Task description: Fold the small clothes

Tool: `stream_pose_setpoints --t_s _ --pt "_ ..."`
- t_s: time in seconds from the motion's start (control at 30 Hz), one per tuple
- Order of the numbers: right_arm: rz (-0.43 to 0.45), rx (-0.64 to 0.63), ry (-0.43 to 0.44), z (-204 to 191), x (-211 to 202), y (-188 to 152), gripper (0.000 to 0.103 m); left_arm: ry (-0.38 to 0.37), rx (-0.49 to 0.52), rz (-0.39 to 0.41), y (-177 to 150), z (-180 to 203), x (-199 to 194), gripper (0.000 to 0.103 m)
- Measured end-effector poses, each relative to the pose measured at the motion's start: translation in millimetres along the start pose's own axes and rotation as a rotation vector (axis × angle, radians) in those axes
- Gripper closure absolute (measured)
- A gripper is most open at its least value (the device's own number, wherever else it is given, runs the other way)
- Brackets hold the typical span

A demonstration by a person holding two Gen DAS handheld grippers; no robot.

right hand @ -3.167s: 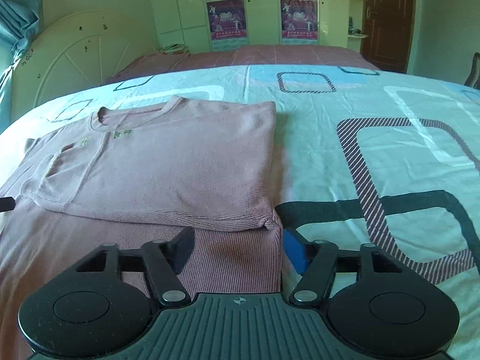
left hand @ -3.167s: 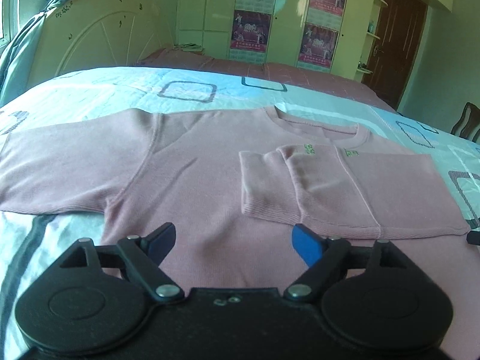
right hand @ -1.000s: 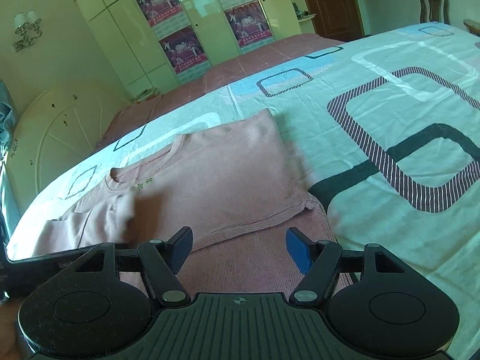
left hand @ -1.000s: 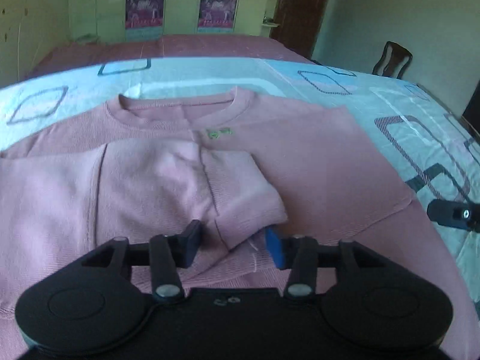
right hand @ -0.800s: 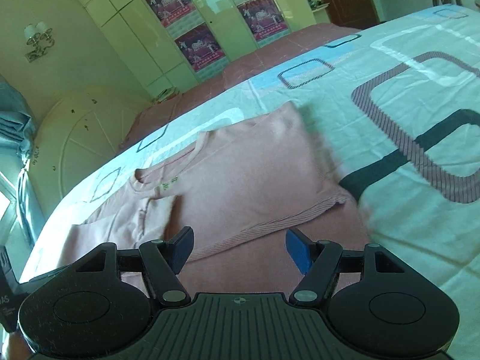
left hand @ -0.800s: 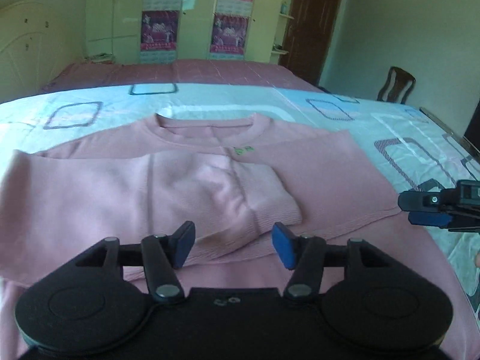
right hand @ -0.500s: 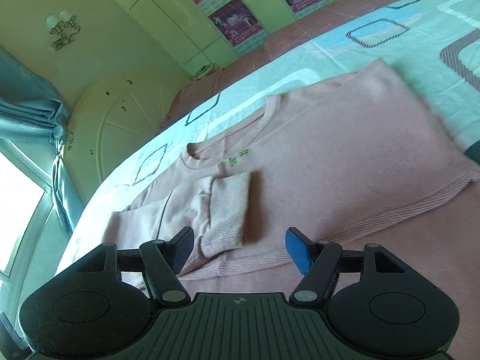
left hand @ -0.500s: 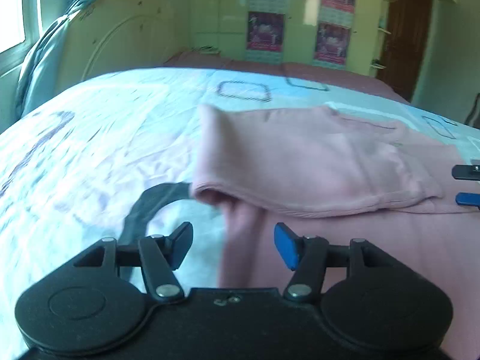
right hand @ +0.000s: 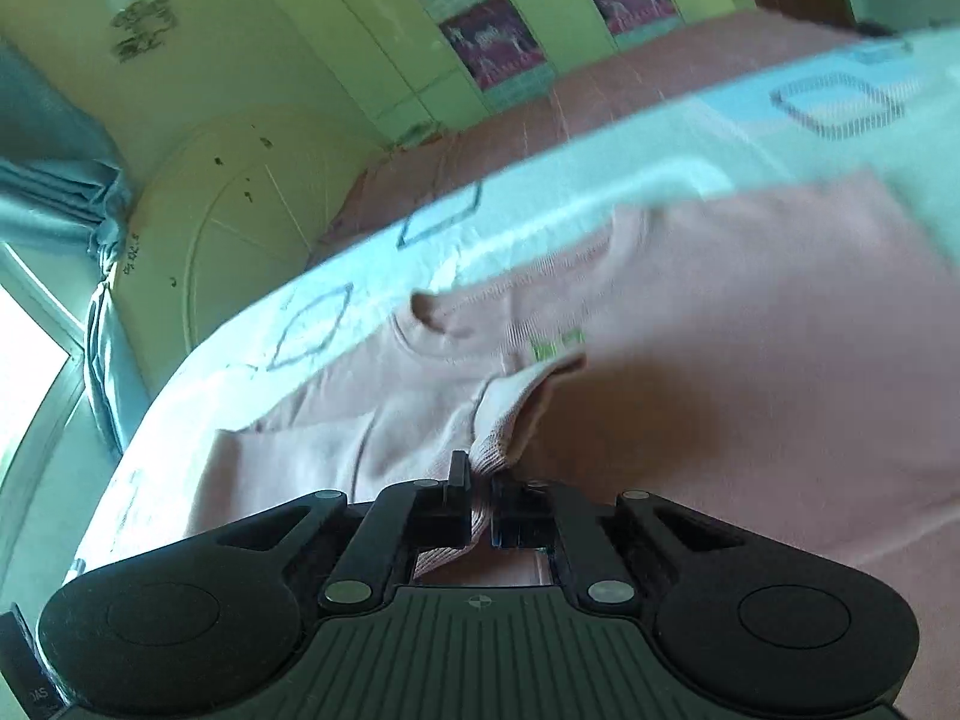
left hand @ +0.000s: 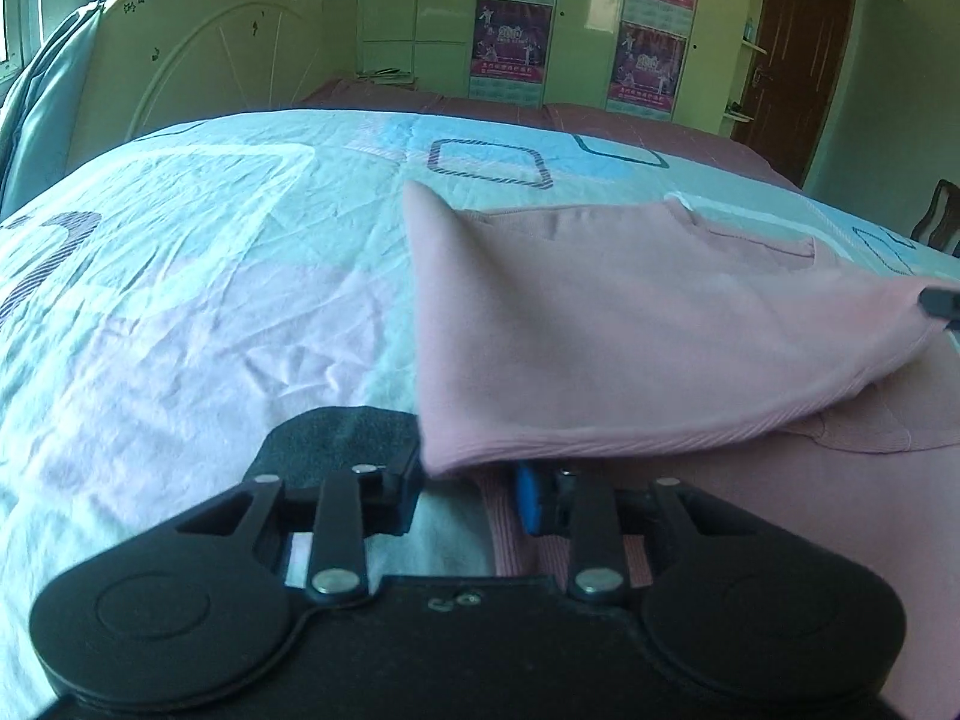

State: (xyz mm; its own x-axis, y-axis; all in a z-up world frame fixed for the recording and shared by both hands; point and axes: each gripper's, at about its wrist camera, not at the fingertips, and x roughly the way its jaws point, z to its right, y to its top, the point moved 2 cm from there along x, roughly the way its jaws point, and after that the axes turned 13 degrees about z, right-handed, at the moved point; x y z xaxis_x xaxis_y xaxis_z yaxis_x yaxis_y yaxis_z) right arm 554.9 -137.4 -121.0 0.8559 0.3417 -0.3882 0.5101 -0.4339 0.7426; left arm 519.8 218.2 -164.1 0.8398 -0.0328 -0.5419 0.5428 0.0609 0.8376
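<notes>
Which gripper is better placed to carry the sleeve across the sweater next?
Right. The right gripper is shut on the sleeve cuff; the left gripper only straddles the sweater edge.

One pink sweater (left hand: 630,324), two tongs (left hand: 465,495) (right hand: 480,507)

The left tongs (left hand: 465,489) stand apart at the pink sweater's (left hand: 630,348) lifted corner, above the bed (left hand: 180,300).

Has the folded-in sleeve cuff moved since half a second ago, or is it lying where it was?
Yes. In the right wrist view the sleeve cuff, which lay flat well below the green chest logo, is now pinched in the right gripper and lifted off the sweater beside that logo.
</notes>
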Motion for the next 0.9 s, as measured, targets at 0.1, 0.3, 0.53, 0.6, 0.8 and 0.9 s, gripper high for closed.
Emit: stream_pose_setpoints --t_s 0.1,0.3,0.53,0.6,0.8,0.9 --pt "0.027 -0.13 -0.06 7 -17 12 0.098 -0.021 0.01 -0.004 -1 -4 -3 0.079" --pt "-0.06 -0.094 -0.103 36 -16 -13 0.098 -0.033 0.028 -0.005 0 1 -4 0.087" --pt "-0.053 -0.096 -0.119 37 -19 -22 0.098 -0.058 0.025 -0.025 0 0 2 0.091" --pt "-0.073 -0.103 -0.134 39 -16 -25 0.098 -0.062 0.033 -0.027 0 0 3 0.091" --pt "-0.11 -0.03 -0.185 57 -11 -38 0.098 -0.062 0.08 -0.036 0 3 -1 0.083" --pt "-0.045 -0.083 -0.293 55 -29 -26 0.063 -0.046 0.07 0.024 7 -7 -29 0.061"
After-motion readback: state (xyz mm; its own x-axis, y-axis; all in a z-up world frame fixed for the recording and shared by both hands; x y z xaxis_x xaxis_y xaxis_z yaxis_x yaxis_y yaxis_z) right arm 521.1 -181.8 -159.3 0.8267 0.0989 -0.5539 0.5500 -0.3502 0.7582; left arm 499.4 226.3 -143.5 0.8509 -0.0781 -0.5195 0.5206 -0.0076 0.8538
